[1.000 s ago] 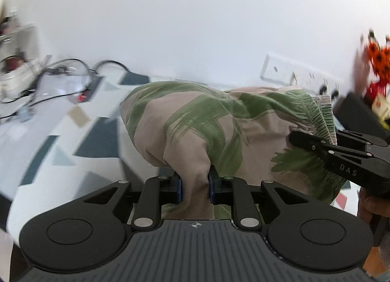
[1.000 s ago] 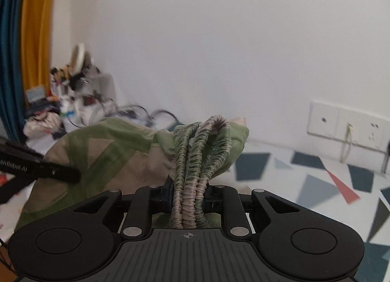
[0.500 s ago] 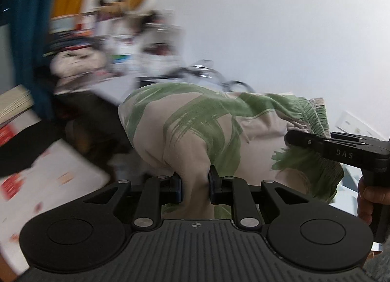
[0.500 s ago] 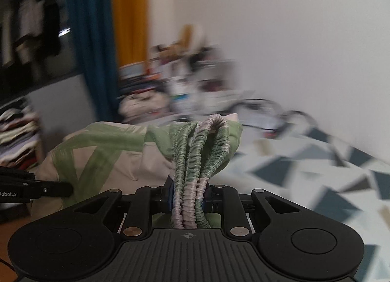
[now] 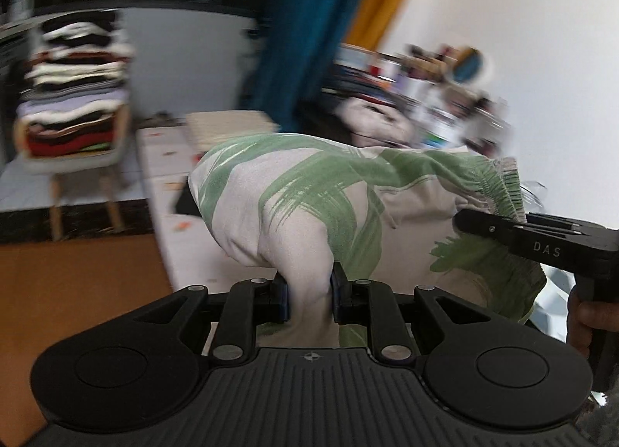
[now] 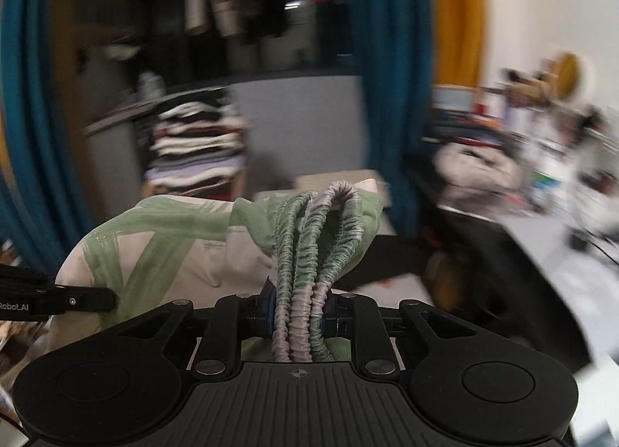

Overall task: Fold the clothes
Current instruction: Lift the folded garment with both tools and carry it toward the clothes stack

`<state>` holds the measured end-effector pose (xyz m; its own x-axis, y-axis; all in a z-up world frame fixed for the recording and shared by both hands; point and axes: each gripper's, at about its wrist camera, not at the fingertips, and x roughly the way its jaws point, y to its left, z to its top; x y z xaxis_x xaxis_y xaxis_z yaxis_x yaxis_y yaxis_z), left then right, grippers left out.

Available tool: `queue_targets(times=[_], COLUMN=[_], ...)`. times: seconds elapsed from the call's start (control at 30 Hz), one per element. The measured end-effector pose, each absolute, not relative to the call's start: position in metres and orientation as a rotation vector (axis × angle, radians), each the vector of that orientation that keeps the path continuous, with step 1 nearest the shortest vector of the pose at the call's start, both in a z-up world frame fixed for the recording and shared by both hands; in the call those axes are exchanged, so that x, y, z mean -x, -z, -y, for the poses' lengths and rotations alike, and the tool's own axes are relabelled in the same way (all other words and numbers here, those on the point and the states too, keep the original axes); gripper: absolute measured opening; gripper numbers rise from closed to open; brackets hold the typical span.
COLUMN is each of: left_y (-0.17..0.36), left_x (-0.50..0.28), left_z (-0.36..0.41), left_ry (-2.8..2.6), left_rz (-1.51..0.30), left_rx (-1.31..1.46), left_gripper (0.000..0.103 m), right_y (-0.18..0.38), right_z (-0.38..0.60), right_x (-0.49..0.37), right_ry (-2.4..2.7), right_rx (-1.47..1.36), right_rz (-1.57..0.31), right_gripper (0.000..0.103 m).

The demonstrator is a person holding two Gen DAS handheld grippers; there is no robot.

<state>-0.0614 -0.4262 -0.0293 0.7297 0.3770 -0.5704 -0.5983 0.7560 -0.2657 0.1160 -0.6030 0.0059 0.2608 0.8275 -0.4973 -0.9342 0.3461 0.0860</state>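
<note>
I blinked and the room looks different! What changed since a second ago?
Both grippers swung round together, carrying the folded green-leaf shorts away from the white wall and patterned table toward a stack of folded clothes on a chair. Unchanged: left gripper clamps the fabric end, right gripper clamps the bunched waistband.

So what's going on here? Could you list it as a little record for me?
garment: green-and-beige shorts, folded, held in the air
left gripper: shut on the plain end
right gripper: shut on the bunched waistband
background: stack of folded clothes on a chair, blue curtain
image: background blurred
</note>
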Motion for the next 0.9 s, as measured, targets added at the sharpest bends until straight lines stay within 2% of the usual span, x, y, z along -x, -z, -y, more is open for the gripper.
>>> queue_targets(times=[0.23,0.53,0.9], left_y=[0.035,0.024,0.059], left_x=[0.074,0.045,0.060], left_z=[0.357,0.264,0.105], left_ry=[-0.701,-0.746,-0.687], left_rz=[-0.525,-0.526,-0.540], left_rx=[0.482,0.499,0.562], left_gripper=[0.020,0.020,0.020], right_y=[0.001,-0.006,0.024], right_z=[0.496,0.381,0.228], right_x=[-0.106,-0.153,-0.169], right_ry=[-1.365,-1.434,-1.404], right_rx=[0.279,0.272,0.279], right_rz=[-0.514,-0.500,-0.608], right_gripper=[0.017,0.017,0.017])
